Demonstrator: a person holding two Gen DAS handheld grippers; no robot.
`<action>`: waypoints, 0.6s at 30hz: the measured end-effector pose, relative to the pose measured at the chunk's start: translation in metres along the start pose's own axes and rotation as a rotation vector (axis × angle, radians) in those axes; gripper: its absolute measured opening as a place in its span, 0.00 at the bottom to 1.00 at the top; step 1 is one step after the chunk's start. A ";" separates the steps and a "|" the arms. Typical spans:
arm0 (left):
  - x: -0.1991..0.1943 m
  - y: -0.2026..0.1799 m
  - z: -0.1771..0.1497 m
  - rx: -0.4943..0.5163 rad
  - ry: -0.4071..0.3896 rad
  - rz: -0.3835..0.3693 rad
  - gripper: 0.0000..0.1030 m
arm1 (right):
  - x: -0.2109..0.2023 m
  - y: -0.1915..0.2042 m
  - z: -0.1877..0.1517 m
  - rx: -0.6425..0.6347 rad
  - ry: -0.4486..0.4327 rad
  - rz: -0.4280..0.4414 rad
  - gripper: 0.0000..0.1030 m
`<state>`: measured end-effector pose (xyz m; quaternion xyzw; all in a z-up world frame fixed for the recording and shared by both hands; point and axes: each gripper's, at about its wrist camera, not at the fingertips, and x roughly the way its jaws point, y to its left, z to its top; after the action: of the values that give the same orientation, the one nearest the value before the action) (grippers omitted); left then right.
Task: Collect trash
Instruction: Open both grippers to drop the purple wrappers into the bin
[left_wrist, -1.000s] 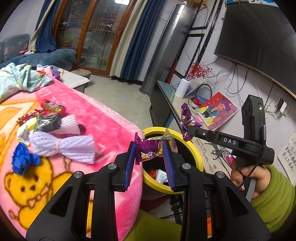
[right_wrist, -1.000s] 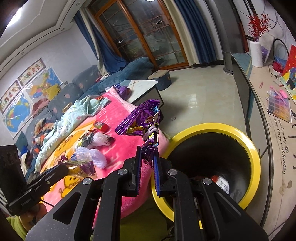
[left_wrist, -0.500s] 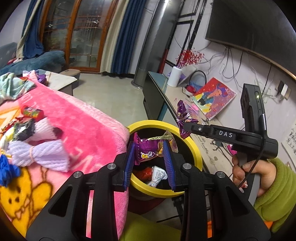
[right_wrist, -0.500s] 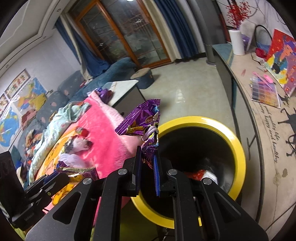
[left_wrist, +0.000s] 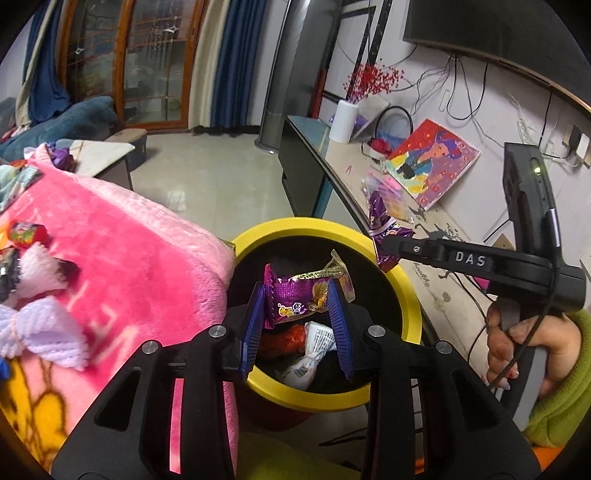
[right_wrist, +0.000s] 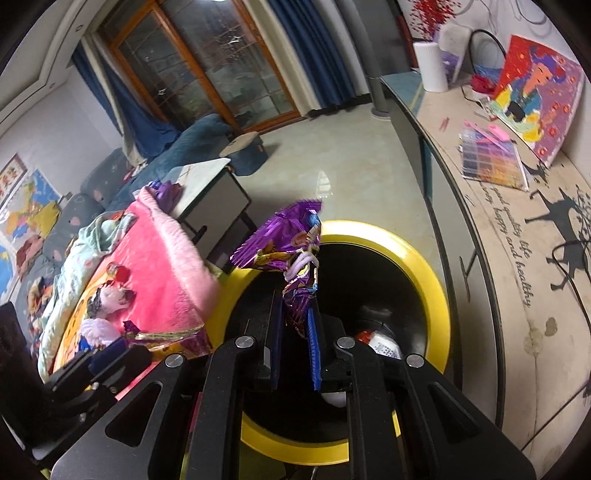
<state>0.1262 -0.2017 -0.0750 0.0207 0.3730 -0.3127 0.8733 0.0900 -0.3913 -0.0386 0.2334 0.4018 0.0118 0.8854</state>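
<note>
My left gripper (left_wrist: 298, 295) is shut on a purple snack wrapper (left_wrist: 299, 297) and holds it over the open mouth of the yellow-rimmed trash bin (left_wrist: 410, 306). My right gripper (right_wrist: 295, 317) is shut on a crumpled purple wrapper (right_wrist: 284, 243) and holds it above the bin's rim (right_wrist: 417, 266); it also shows in the left wrist view (left_wrist: 384, 243) at the bin's far right edge. The bin holds a red wrapper (left_wrist: 284, 338) and a white wrapper (left_wrist: 314, 350).
A pink blanket (left_wrist: 140, 266) lies left of the bin with white foam nets (left_wrist: 40, 332) and a red candy wrapper (left_wrist: 26, 232) on it. A long counter (right_wrist: 517, 229) with a painting (left_wrist: 432, 166) runs along the right wall.
Both grippers have moved from beside the blanket to over the bin's mouth, each still holding its wrapper. The bin now fills more of both views.
</note>
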 end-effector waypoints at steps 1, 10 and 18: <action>0.004 -0.001 0.000 0.002 0.006 -0.002 0.29 | 0.001 -0.003 0.000 0.011 0.006 0.005 0.13; 0.003 0.009 -0.001 -0.068 -0.003 -0.005 0.84 | 0.002 -0.011 0.001 0.063 0.000 0.003 0.36; -0.028 0.026 -0.004 -0.118 -0.091 0.087 0.89 | -0.004 0.011 0.002 0.012 -0.034 0.043 0.46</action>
<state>0.1236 -0.1646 -0.0645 -0.0288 0.3494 -0.2527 0.9018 0.0908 -0.3828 -0.0299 0.2474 0.3819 0.0245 0.8902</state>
